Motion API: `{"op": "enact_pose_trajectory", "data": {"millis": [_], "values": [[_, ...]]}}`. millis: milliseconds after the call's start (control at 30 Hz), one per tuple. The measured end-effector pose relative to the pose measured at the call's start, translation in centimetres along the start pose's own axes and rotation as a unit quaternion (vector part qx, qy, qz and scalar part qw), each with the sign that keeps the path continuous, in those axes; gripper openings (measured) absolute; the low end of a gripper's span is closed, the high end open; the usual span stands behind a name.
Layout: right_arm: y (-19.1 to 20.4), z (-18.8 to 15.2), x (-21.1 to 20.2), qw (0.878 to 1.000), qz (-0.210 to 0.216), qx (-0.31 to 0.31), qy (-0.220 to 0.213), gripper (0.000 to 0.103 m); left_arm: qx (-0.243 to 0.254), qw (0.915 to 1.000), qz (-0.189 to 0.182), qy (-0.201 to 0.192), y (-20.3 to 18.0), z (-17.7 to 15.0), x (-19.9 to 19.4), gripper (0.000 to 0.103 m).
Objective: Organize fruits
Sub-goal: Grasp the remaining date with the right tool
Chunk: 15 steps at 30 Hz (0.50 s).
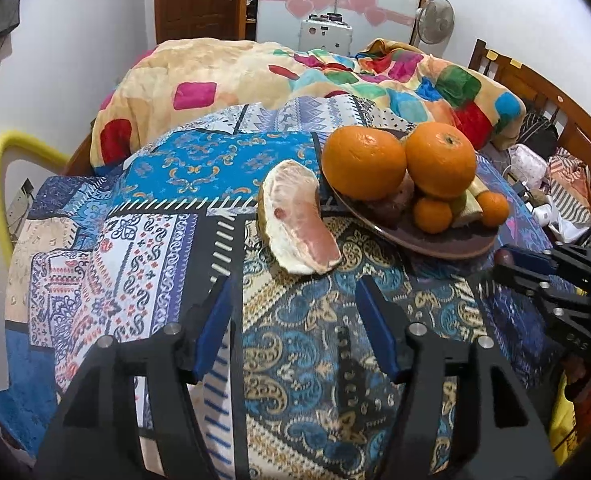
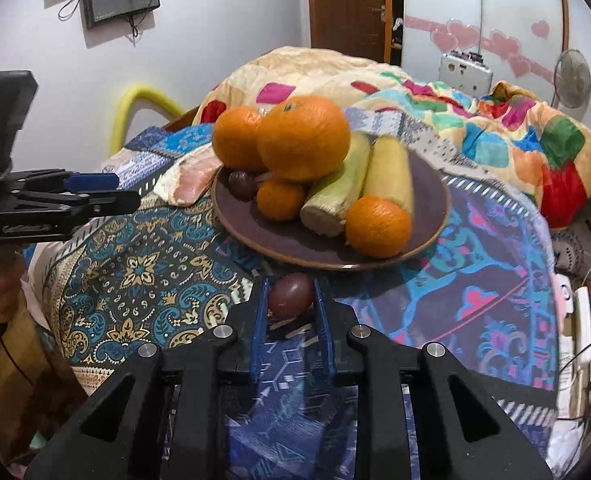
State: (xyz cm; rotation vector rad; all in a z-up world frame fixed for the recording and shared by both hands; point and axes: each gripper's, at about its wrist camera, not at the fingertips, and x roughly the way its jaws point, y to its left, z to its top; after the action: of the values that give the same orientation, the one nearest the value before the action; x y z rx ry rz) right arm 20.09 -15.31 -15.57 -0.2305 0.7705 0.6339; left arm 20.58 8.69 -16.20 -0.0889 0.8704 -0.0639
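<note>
Left cam: the left gripper (image 1: 295,304) sits spread and empty, aimed at the pomelo wedge (image 1: 297,218) lying on the cloth beside the plate (image 1: 435,240). Right cam: the right gripper (image 2: 290,300) is clamped on a passion fruit (image 2: 290,295) just short of the plate's rim, so most fruit looks plated; those two are left.
</note>
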Motion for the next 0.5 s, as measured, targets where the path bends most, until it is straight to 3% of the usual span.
{"op": "enact_pose_trajectory", "data": {"millis": [267, 500], "values": [[-1.6, 1.4, -2.9, 0.999, -0.020, 0.016, -0.045, 0.021, 0.000, 0.9999, -0.004, 0.015, -0.4, 1.3, 1.3, 0.063], [-4.0, 2.9, -2.0, 0.997, -0.034, 0.041, -0.058, 0.021, 0.033, 0.9989, 0.017, 0.029, -1.5, 3.0, 3.2, 0.064]]}}
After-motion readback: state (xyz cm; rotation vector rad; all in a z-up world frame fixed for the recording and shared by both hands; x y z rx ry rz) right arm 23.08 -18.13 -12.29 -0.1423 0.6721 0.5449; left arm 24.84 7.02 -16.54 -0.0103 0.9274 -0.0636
